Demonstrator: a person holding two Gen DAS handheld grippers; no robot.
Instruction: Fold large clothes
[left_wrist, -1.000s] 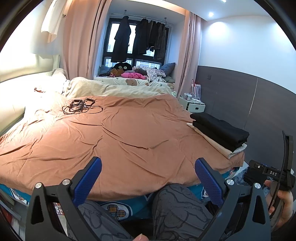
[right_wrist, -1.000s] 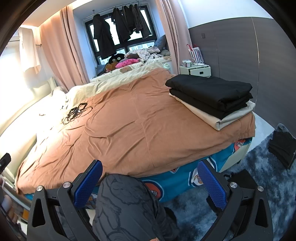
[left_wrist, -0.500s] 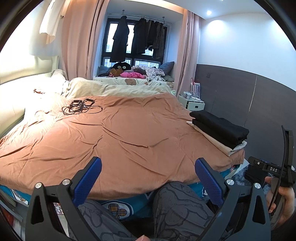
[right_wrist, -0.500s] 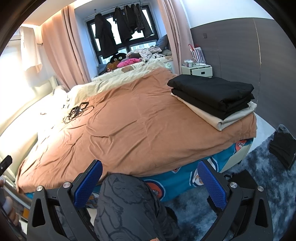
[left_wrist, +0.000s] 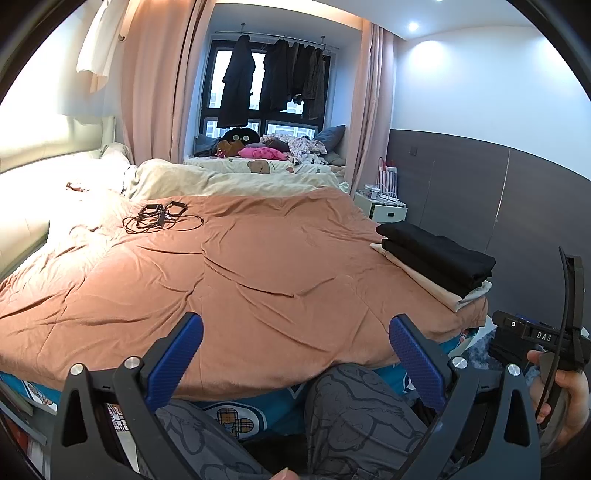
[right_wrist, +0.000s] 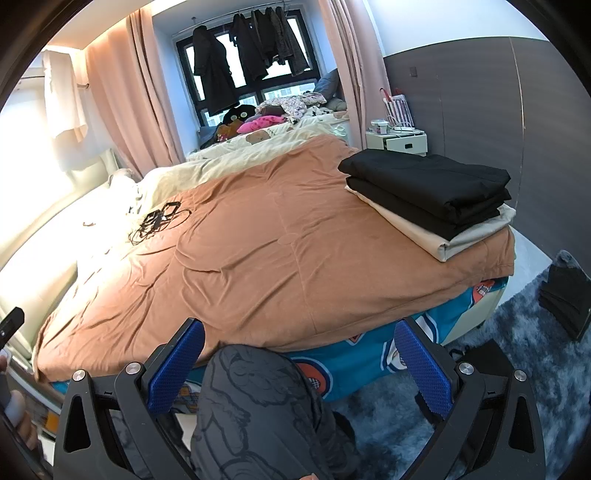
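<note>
A stack of folded clothes sits at the right corner of the bed: black garments on a beige one. My left gripper is open and empty, held above the person's knees at the bed's near edge. My right gripper is open and empty, also over a knee in front of the bed. The right gripper's body shows at the right of the left wrist view.
An orange-brown blanket covers the bed. Black cables lie far left on it. A white nightstand stands by the grey wall. Dark clothes lie on the blue-grey rug.
Both views have shifted slightly; the cameras tilted up a little. Both grippers stay open and empty.
</note>
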